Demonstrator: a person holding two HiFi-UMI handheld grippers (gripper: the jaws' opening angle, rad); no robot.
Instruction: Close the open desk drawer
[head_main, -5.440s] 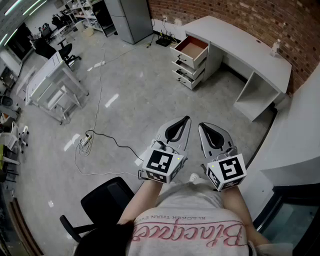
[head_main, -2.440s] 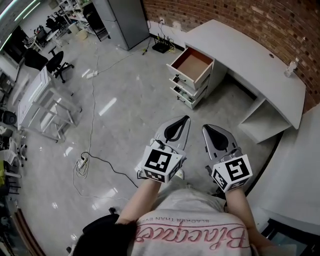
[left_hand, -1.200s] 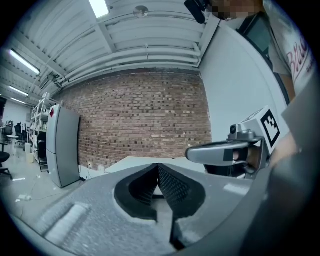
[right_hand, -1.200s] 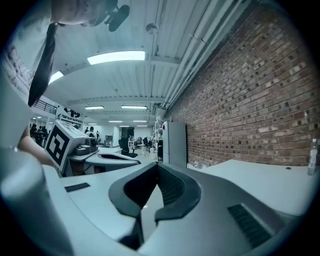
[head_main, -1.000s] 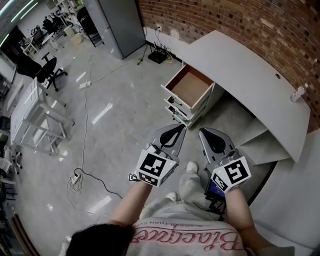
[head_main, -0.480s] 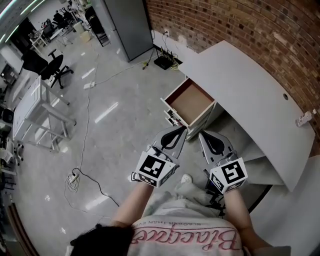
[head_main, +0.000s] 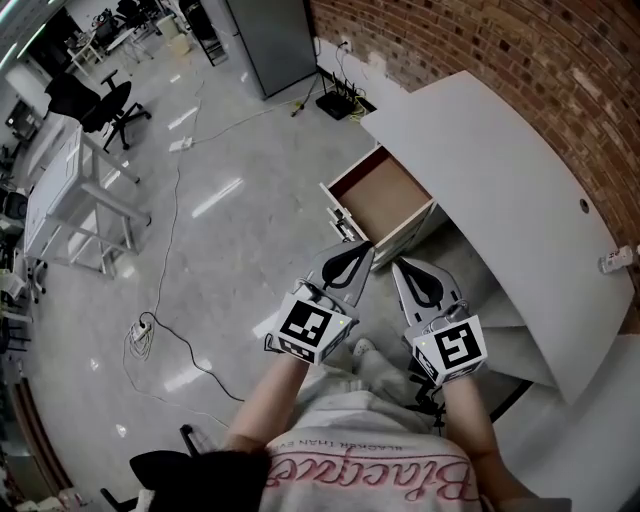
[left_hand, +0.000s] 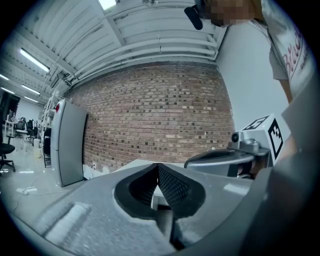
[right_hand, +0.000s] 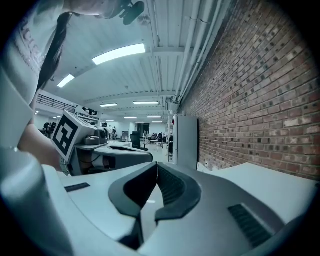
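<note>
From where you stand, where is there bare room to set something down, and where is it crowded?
The desk top is bare between the brick wall and the open drawer; the drawer's inside looks empty too. Crowded: cable and chair on the floor at left.

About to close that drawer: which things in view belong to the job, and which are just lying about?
Job: open top drawer; desk; left gripper and right gripper, both shut, empty.
Lying about: power strip with cable on the floor; black office chair; grey cabinet; white table.
</note>
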